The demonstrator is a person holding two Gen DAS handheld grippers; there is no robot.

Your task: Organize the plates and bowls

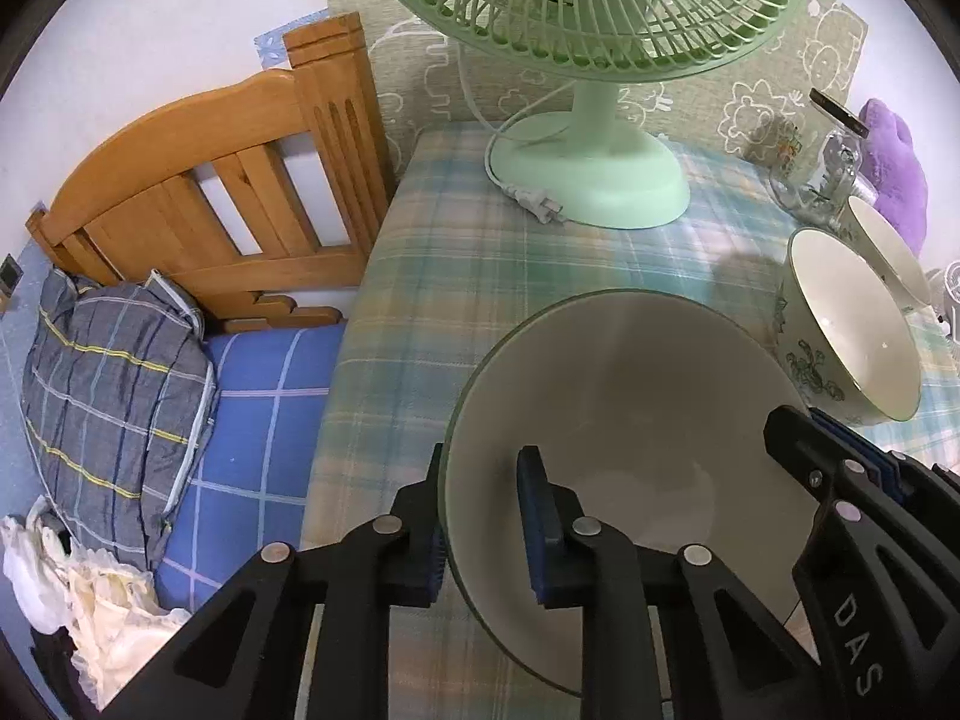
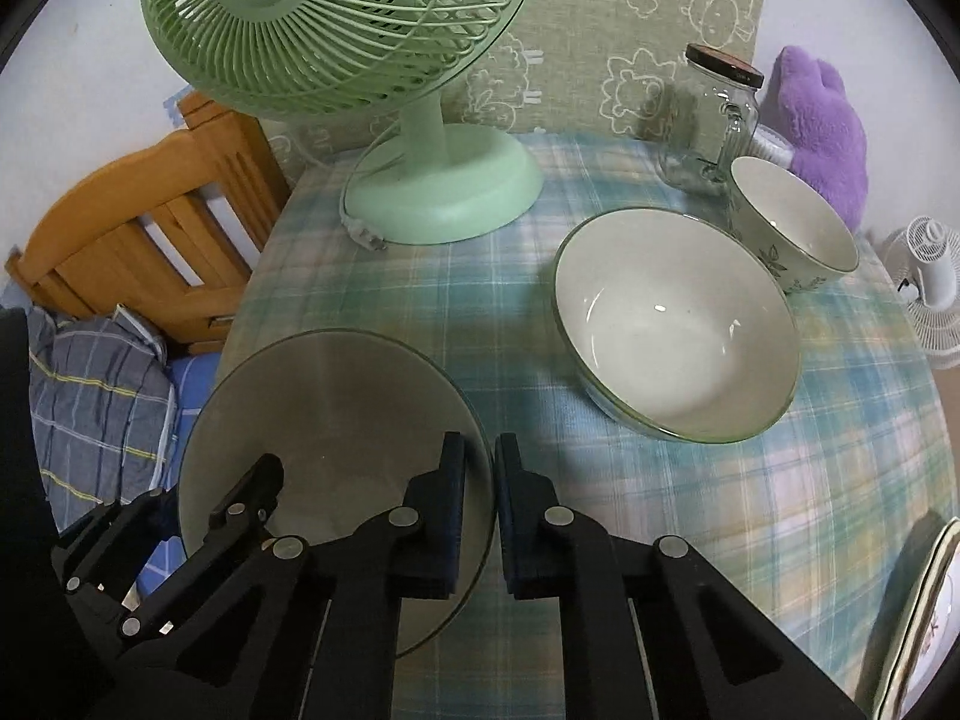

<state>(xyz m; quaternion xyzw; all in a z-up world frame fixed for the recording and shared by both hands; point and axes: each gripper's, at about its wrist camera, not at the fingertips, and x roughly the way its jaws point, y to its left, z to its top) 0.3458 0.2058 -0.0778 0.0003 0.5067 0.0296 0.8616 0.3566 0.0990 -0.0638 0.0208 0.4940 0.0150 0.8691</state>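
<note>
Pale ceramic plate (image 1: 630,420) near the table's (image 1: 432,252) left edge is pinched on opposite rims by the left gripper (image 1: 480,531) and right gripper (image 2: 477,504), both clamped; uneven lifting could tilt it loose toward the big bowl (image 2: 678,324) beside it.

1. A pale wall (image 1: 150,18) stands behind, with a green cloth (image 2: 600,18) bearing outline cartoon drawings hung on it.
2. The tabletop (image 2: 480,312) wears a blue-green plaid cover.
3. A green fan (image 2: 336,24) stands at the tabletop's far side.
4. Beside the tabletop lies a bed (image 1: 258,420) with a wooden headboard (image 1: 228,180), blue checked sheet and grey striped pillow (image 1: 114,384).
5. A small white fan (image 2: 930,288) stands beyond the tabletop's right edge.
</note>
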